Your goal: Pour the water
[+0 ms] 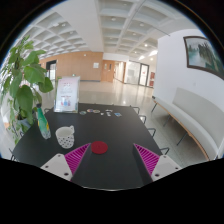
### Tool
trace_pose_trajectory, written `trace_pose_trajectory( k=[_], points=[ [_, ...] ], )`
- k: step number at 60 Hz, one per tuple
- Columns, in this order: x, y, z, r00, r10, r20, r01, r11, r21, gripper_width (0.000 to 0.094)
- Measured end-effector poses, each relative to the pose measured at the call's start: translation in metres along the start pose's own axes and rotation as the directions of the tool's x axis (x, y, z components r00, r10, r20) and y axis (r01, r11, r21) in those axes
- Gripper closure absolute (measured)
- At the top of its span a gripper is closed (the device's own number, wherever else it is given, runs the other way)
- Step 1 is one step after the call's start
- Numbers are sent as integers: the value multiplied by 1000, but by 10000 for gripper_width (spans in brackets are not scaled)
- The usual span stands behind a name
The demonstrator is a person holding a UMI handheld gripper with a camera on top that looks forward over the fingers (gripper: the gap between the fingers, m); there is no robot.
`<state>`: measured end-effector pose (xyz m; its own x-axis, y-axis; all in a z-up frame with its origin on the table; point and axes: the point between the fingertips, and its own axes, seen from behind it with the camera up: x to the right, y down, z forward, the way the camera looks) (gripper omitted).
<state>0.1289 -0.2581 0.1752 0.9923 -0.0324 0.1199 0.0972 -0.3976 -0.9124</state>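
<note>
The scene is a large hall with a coffered ceiling (105, 25), and most of the lower view is taken up by a long dark bench (100, 135) that runs away from the tool. On the bench's far end, at about 11 o'clock from the tool, stands a framed sign (67, 94); a big leafy plant (22, 80) rises beside the bench at about 10 o'clock. Chairs (148, 125) line the bench's right edge toward 1 o'clock.

Nearer in, a green bottle (43, 122) stands upright at roughly 10 o'clock from the tool, well apart from the fingers. Just to its near side, still at about 10 o'clock but closer, sits a clear ribbed glass (65, 136). A small red cap-like disc (99, 147) lies on the bench at 12 o'clock, just ahead of the fingers and between their lines. Small scattered bits farther along the bench are too small to name.

The tool (108, 158) is spread wide, its two pink pads (77, 157) apart and holding nothing, hovering above the near edge of the bench.

The step in hand looks like the approach: nothing is grasped and no water is moving. If the red disc is the bottle's cap, the bottle may already be open, though its neck is too small to confirm. The next move probably calls for swinging the tool toward 10 o'clock, bringing the fingers around the bottle's body, and closing firmly enough to lift and tilt it over the glass without knocking the glass, which stands close beside it.
</note>
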Motion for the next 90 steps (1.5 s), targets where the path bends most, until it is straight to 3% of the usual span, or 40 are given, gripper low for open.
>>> trace_pose_trajectory(
  k=[17, 29, 36, 51, 60, 69, 76, 78, 90],
  points=[
    [-37, 36, -11, 999, -40, -2, 40, 999, -37, 84],
    [-136, 60, -16, 997, -38, 69, 40, 999, -30, 74],
    [-216, 49, -5, 988, -76, 138, 73, 997, 26, 75],
    [-346, 8, 73, 984, 7, 179, -24, 996, 91, 78],
    [-375, -15, 136, 991, 9, 134, -28, 990, 136, 75],
    [-389, -20, 184, 992, 25, 124, -41, 991, 124, 97],
    [-396, -21, 207, 993, 31, 117, -46, 991, 125, 226],
    [-392, -22, 209, 994, 34, 99, -48, 990, 134, 378],
    [-395, -24, 207, 991, 54, 126, -75, 984, 165, 518]
  ],
)
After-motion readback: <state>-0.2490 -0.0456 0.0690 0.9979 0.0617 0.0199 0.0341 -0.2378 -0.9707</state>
